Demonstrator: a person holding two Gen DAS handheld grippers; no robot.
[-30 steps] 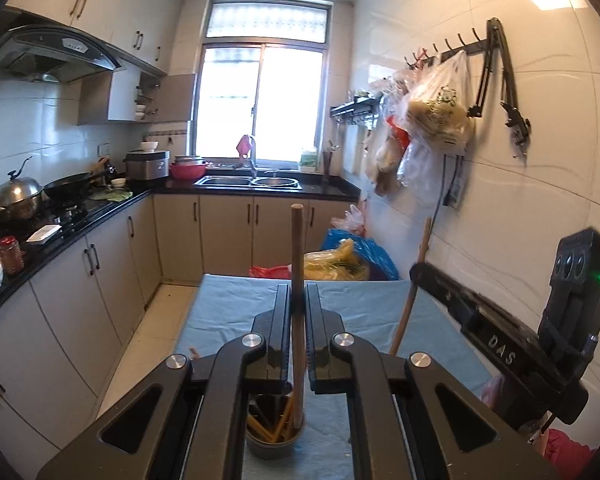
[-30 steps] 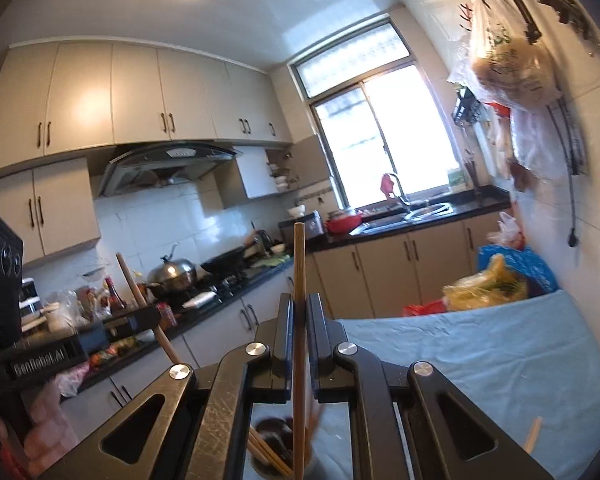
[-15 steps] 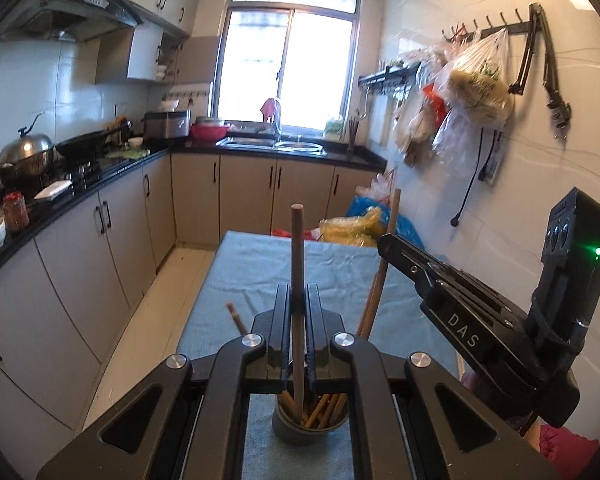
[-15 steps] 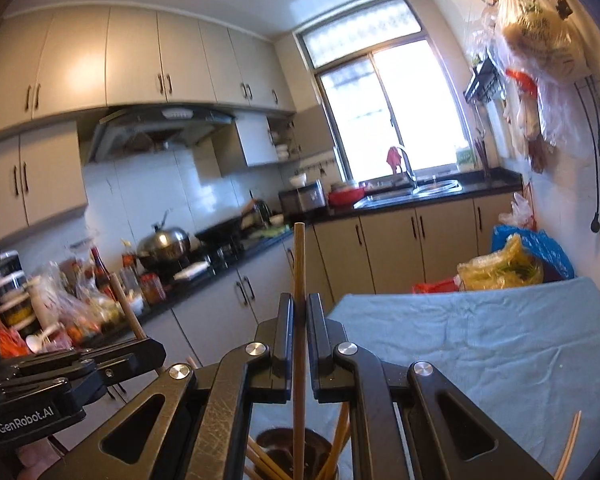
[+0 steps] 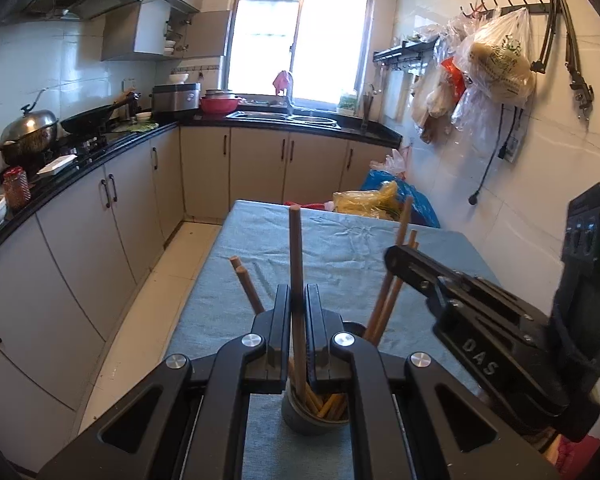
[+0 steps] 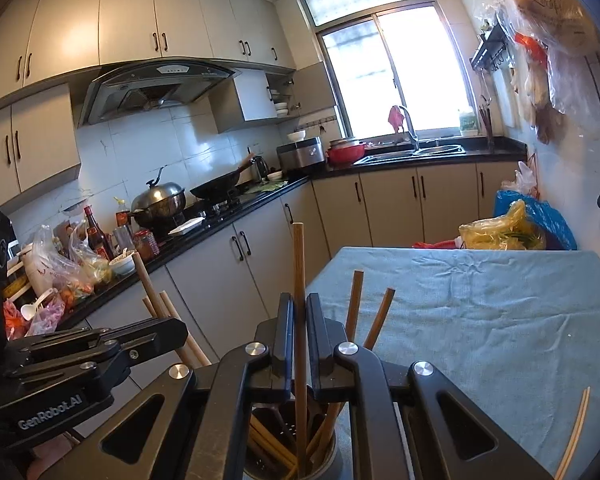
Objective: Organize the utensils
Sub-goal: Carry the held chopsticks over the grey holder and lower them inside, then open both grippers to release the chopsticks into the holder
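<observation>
**Both chopsticks poised over the holder**

I'm working above a table [image 5: 340,248] draped in blue cloth, its left edge dropping to the floor beside the cabinets and its far end crowded by bags; the cloth ahead of me is bare, so there is room to back off that way. Near my end stands the round holder [image 5: 314,420], already bristling with leaning chopsticks [image 6: 352,312].

My left gripper [image 5: 298,320] is clamped on an upright chopstick [image 5: 295,248], long axis near vertical, its lower end inside the holder's mouth directly below the jaws. My right gripper [image 6: 298,324] pinches a second chopstick [image 6: 299,264] the same way, tip also dipping among the sticks in the holder [image 6: 328,460]. Both hands look equally near, crowding each other. I judge the release is next: straight down. One more chopstick [image 6: 574,432] lies loose on the cloth, off to the right.
</observation>
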